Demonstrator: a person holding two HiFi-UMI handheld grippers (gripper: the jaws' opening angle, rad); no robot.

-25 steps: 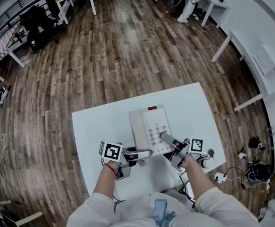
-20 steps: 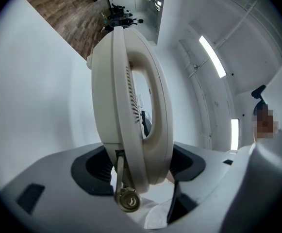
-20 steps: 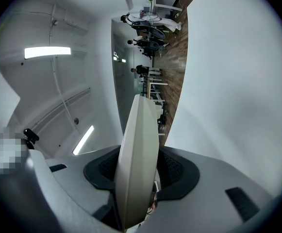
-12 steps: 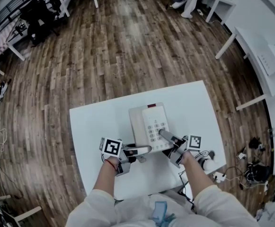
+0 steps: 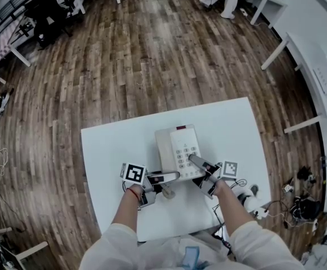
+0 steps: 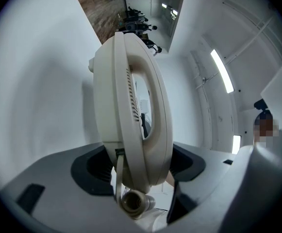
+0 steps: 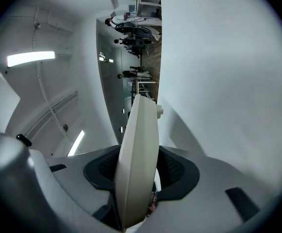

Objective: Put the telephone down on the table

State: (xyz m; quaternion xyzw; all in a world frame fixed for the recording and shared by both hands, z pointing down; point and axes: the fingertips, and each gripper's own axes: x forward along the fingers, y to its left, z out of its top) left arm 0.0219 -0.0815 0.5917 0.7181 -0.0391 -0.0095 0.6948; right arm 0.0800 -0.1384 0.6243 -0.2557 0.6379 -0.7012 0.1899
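A beige telephone [image 5: 177, 149] with a keypad and its handset on the left side lies flat over the middle of the white table [image 5: 110, 151]. My left gripper [image 5: 173, 177] is shut on its near left corner, the pads pressing the handset side of the telephone [image 6: 131, 110]. My right gripper [image 5: 196, 162] is shut on the near right edge, where the thin edge of the telephone [image 7: 138, 149] stands between the pads. Whether the base touches the table I cannot tell. A short cord stub [image 6: 133, 203] hangs at the near end.
The table stands on a wood floor [image 5: 140, 55]. Small devices and cables [image 5: 250, 198] lie off the table's right near corner. Another white table [image 5: 315, 77] is far right, and chairs and desks [image 5: 34, 16] are far left.
The head view has drifted slightly. The telephone and both grippers keep almost the same place over the table, both still closed on the telephone.
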